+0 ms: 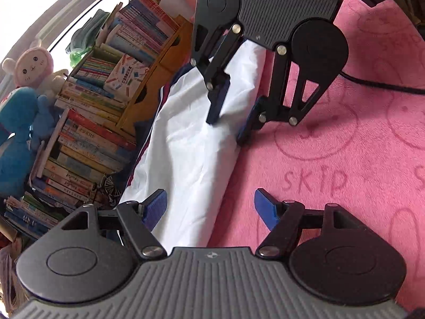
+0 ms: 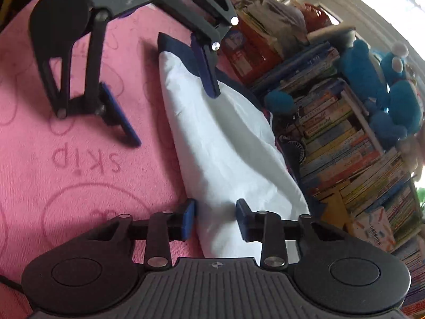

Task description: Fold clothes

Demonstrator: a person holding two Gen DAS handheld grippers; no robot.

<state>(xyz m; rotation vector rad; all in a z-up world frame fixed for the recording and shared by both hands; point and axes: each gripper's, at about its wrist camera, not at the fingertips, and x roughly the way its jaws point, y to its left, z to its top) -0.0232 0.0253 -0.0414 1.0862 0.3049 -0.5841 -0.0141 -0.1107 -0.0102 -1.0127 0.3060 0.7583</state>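
Along the far edge of the pink blanket, right against the stacked books, lies the white garment, folded into a long narrow strip with a navy and dark red trim on the side toward the books. I have a gripper at each end of that strip, facing one another.

From my left wrist view, the left gripper stands wide, one blue pad over the white cloth and the other over bare pink; nothing is pinched between them. Opposite, the right gripper points back at me, its jaws apart, one finger over the cloth and the other at the cloth's edge by the blanket. I cannot tell whether either pad touches the fabric. This view alone shows a pink plush rabbit at the window, a yellow wooden box among the books and a black cable across the blanket.

From my right wrist view, the right gripper is narrower than the left, its pads straddling the end of the strip without squeezing it. Only here do I see the navy collar end of the garment, by the left gripper. Blue plush toys sit on the books. The word "skip" is printed on the blanket.
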